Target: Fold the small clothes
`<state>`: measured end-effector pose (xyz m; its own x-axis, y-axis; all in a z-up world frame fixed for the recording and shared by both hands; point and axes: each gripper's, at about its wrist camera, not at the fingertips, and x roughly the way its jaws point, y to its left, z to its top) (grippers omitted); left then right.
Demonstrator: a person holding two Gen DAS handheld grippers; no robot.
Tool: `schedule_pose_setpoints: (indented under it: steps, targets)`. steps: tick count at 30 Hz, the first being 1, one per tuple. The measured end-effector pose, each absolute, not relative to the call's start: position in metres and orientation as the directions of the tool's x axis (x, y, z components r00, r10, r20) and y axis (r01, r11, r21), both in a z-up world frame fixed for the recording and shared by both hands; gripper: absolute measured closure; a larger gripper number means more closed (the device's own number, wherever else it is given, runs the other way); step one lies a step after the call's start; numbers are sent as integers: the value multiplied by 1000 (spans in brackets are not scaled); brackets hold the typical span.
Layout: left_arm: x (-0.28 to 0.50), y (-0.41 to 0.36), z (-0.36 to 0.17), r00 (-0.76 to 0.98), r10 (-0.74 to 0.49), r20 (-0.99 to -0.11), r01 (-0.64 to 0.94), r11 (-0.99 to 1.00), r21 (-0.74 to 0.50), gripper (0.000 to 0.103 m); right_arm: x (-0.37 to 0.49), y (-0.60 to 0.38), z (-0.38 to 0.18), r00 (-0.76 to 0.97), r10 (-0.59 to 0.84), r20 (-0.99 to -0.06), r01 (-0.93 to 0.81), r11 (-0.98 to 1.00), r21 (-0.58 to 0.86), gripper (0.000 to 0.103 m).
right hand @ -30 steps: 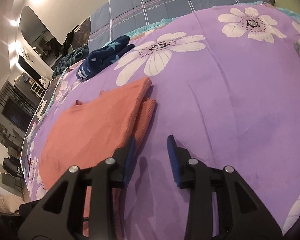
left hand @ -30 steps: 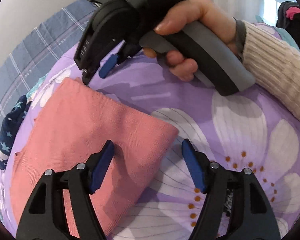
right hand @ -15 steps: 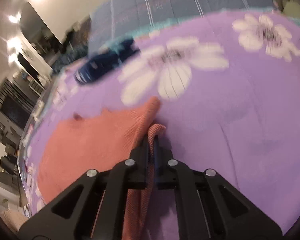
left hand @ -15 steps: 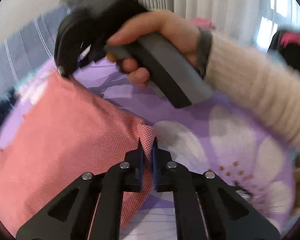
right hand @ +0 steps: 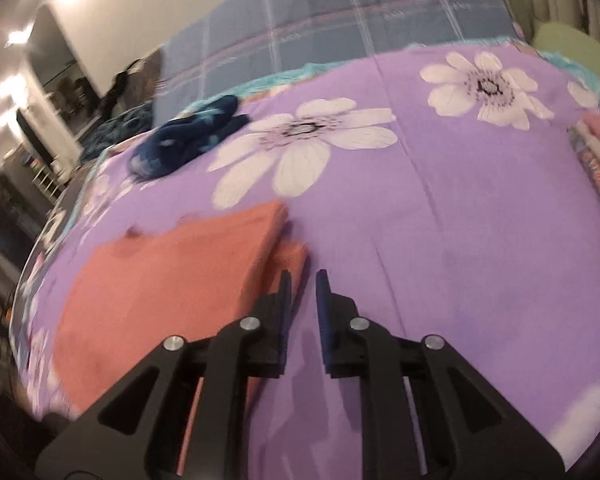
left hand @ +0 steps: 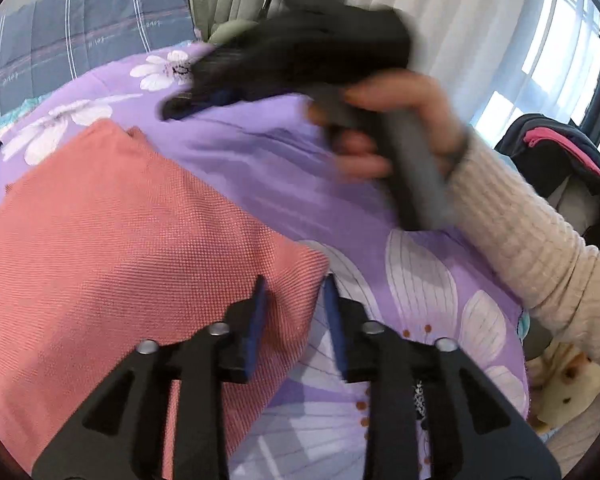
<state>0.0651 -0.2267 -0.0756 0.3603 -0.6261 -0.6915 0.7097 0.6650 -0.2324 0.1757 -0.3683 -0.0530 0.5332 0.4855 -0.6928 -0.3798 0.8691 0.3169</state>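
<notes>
Now both claws parted: left claw; right claw; salmon garment flat

The left gripper had black plastic arms, silver screw heads and blue pads on its fingers. The right gripper matched it, with a dark body and grey handle, though blurred. The right hand showed bare skin and a cream ribbed sleeve.

Right gripper: jaws slightly apart, empty, beside the near right corner of the folded coral cloth on the purple floral sheet. Navy garment far left.
</notes>
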Motion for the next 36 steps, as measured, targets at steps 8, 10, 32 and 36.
schedule_pose_setpoints:
  steps: [8, 10, 32, 36]
  targets:
    - [79, -169, -56, 615, -370, -697, 517, 856, 3, 69, 54, -383, -55, 395, 616, -681, -544, 754, 367, 84]
    - [93, -156, -68, 599, -303, -741, 473, 881, 23, 69, 41, -375, -59, 382, 623, -683, -557, 745, 367, 66]
    - [75, -132, -68, 606, -345, -716, 444, 894, -55, 62, 27, -358, -46, 479, 465, -744, -474, 851, 226, 97]
    - [43, -93, -52, 651, -346, -675, 398, 914, -85, 62, 32, -321, -57, 493, 419, -762, -488, 859, 157, 83]
